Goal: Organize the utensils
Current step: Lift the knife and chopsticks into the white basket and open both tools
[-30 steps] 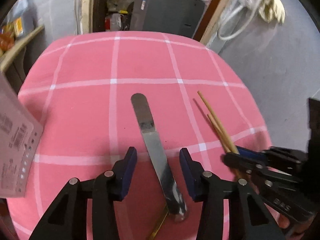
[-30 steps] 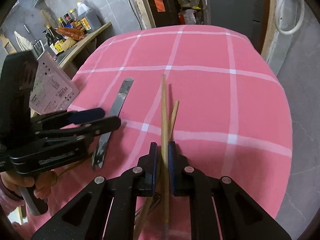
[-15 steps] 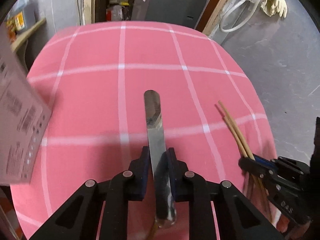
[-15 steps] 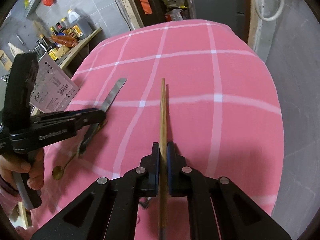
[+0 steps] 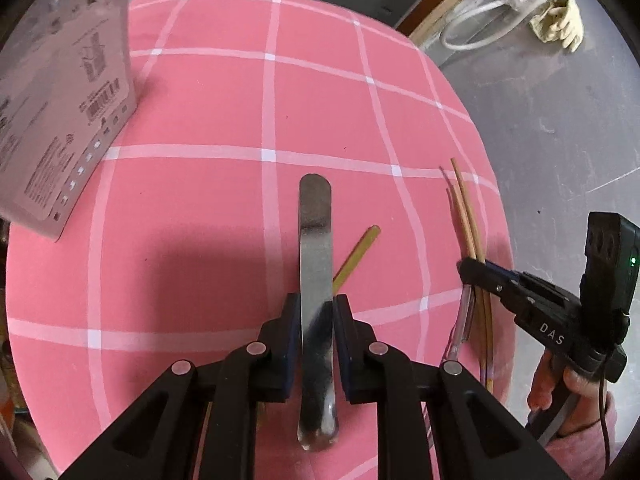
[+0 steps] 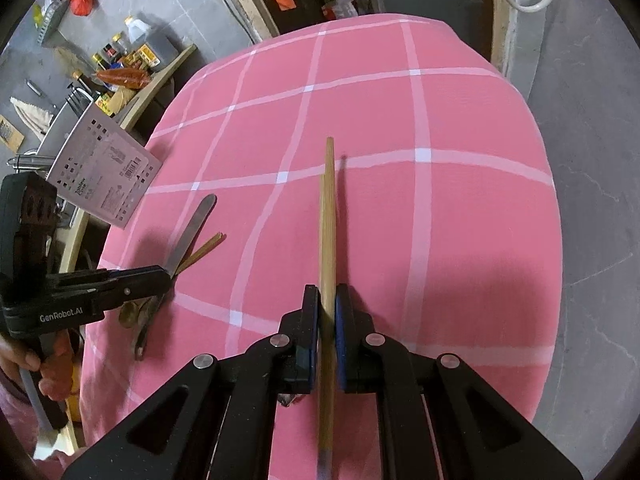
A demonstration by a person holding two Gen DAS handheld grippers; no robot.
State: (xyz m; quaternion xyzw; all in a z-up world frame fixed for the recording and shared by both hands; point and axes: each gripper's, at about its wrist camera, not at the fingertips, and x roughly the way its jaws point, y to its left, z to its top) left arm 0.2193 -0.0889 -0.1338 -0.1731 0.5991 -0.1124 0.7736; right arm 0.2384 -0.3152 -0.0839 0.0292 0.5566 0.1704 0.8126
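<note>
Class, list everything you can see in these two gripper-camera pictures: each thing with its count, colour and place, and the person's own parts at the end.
Tablecloth: one, pink with white checks, covering the table.
Steel utensil: one, silver, flat handle pointing forward, clamped in the left gripper.
Gold spoon: one, gold, on the cloth under the steel utensil, its handle poking out beside it.
Chopsticks: two, light wood, side by side in the right gripper.
Perforated holder: one, pale grey with a printed label, at the table's left edge.
Sauce bottles: several, dark and mixed colours, on a shelf beyond the table.
Left gripper: one, black with blue pads, shut on the steel utensil.
Right gripper: one, black with blue pads, shut on the chopsticks.
</note>
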